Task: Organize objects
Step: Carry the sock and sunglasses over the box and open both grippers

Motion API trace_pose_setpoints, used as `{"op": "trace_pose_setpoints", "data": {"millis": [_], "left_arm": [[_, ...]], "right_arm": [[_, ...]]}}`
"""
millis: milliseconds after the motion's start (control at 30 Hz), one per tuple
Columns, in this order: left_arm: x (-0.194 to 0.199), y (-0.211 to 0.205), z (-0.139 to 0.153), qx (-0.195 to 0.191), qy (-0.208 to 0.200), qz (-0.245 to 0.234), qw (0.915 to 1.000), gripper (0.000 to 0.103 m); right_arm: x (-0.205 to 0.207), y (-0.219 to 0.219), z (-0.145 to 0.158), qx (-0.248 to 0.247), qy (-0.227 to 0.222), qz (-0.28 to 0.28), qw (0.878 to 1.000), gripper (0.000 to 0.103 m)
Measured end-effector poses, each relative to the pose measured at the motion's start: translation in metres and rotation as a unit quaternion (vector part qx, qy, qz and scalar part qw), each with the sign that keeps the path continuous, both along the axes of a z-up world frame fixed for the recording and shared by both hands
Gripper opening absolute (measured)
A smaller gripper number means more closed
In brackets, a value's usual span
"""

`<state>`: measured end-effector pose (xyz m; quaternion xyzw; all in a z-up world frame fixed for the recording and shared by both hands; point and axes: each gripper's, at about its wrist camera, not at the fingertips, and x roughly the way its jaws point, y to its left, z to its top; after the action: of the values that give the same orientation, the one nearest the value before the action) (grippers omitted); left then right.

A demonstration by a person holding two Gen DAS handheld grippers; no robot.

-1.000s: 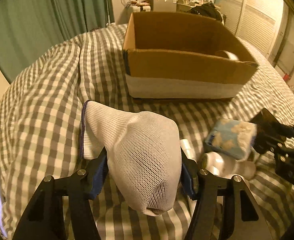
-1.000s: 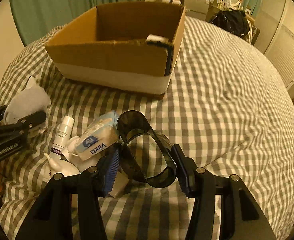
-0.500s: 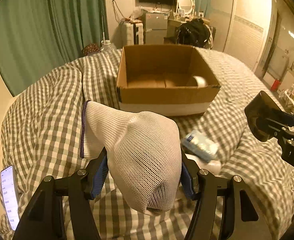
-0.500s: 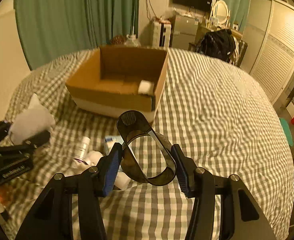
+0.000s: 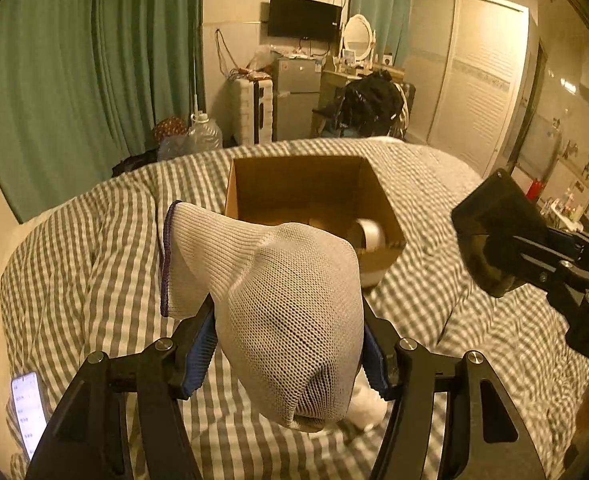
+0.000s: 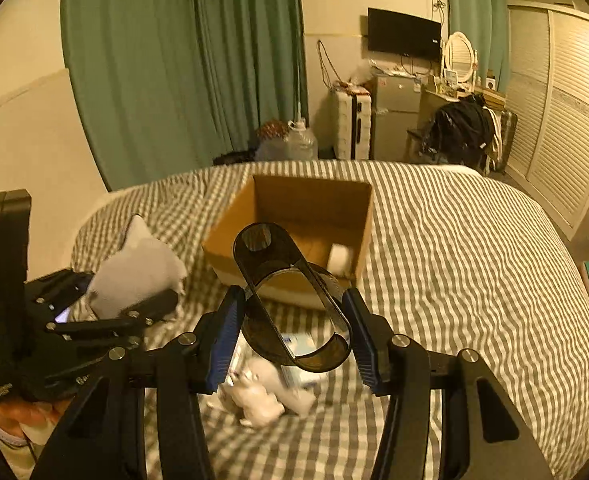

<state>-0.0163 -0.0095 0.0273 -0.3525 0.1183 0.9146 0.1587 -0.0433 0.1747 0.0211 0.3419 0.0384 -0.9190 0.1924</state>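
Both fingers clamp: left gripper (image 5: 288, 350) on a sock (image 5: 278, 304), right gripper (image 6: 292, 330) on a dark scoop (image 6: 286, 292).

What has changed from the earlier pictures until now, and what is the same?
Both grippers rose away from the checked bedcover: the cardboard box now looks smaller and lower, with more of the room behind it. The small items left on the bed dropped further below. Unchanged: the left gripper stays shut on the white sock, the right gripper on the dark plastic holder; nothing was released.
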Motion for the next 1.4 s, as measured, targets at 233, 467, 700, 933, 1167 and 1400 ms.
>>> {"op": "trace_pose_setpoints", "data": {"millis": [233,467,700,933,1167,1400], "left_arm": [[-0.047,0.008,0.013,0.008,-0.001,0.005,1.0000,0.064],[-0.099,0.023,0.006,0.001,-0.006,0.006,1.0000,0.064],[-0.156,0.043,-0.010,-0.012,-0.011,-0.005,0.9999,0.064],[-0.201,0.067,-0.039,-0.035,-0.015,-0.021,0.9990,0.064],[-0.221,0.074,-0.069,-0.046,-0.031,-0.027,0.9981,0.064],[-0.223,0.072,-0.084,-0.038,-0.045,-0.033,0.9977,0.064]], "right_arm": [[-0.039,-0.021,0.012,-0.011,0.006,0.005,1.000,0.050],[-0.092,-0.035,0.012,-0.028,0.004,0.005,1.000,0.050],[-0.155,-0.038,-0.010,-0.044,-0.012,-0.006,0.999,0.050],[-0.211,-0.035,-0.044,-0.048,-0.031,-0.022,0.998,0.050],[-0.244,-0.033,-0.081,-0.039,-0.059,-0.035,0.997,0.050],[-0.258,-0.040,-0.101,-0.029,-0.073,-0.038,0.996,0.050]]}}
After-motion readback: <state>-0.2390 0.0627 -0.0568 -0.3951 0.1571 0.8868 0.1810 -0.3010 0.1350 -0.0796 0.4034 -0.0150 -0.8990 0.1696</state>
